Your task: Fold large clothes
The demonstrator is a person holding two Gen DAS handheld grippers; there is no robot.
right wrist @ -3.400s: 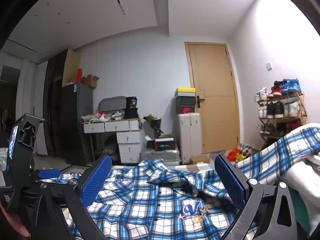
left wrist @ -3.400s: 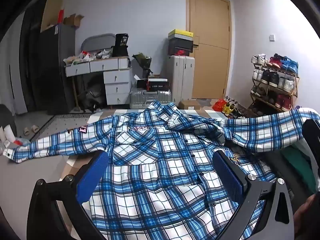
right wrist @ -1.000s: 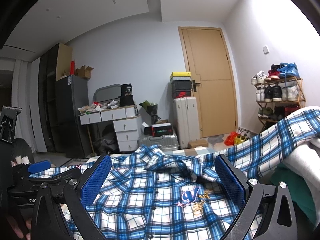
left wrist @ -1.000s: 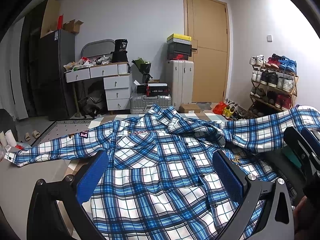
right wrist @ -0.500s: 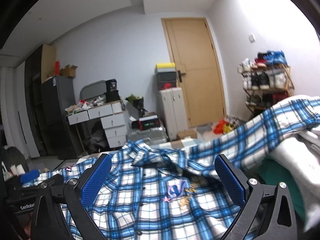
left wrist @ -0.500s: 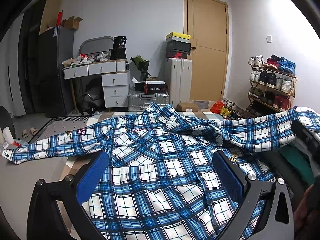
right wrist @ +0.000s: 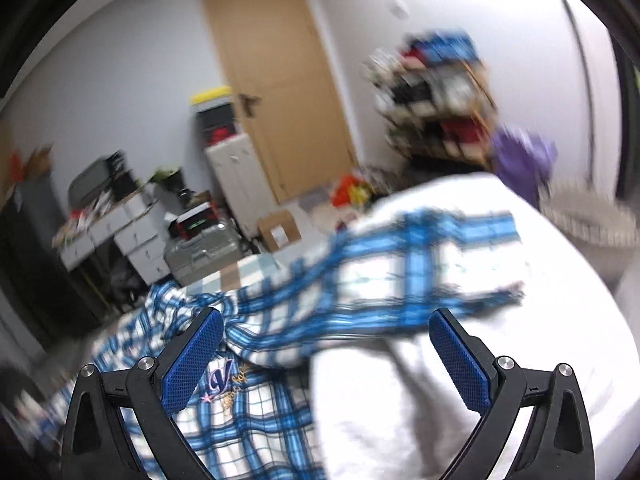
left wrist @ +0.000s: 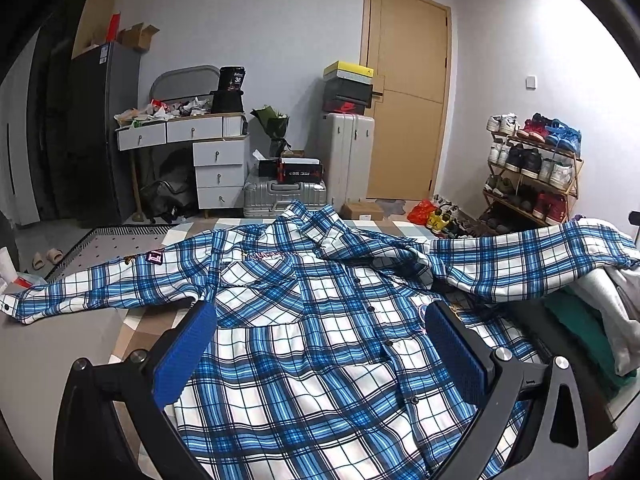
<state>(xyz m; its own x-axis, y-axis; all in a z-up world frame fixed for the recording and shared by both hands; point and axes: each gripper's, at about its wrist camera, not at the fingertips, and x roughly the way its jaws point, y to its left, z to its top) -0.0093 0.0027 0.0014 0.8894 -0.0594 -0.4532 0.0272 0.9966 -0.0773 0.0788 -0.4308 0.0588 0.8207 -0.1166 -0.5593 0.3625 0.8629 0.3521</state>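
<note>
- Two hand-held grippers, both gaping wide, gripping nothing: left hand-held gripper (left wrist: pixel 320 344) hovering over shirt front, right hand-held gripper (right wrist: pixel 326 358) pointing at draped sleeve.
- Lying button-side up on tabletop (left wrist: pixel 52 344): plaid shirt (left wrist: pixel 320 320), right sleeve (left wrist: pixel 532 260) resting on clothes pile (left wrist: pixel 600 320).
- Looking soft, light, limp; likely sagging when lifted.
- Suggesting pinching at sleeve cuff or shoulder seam.
</note>
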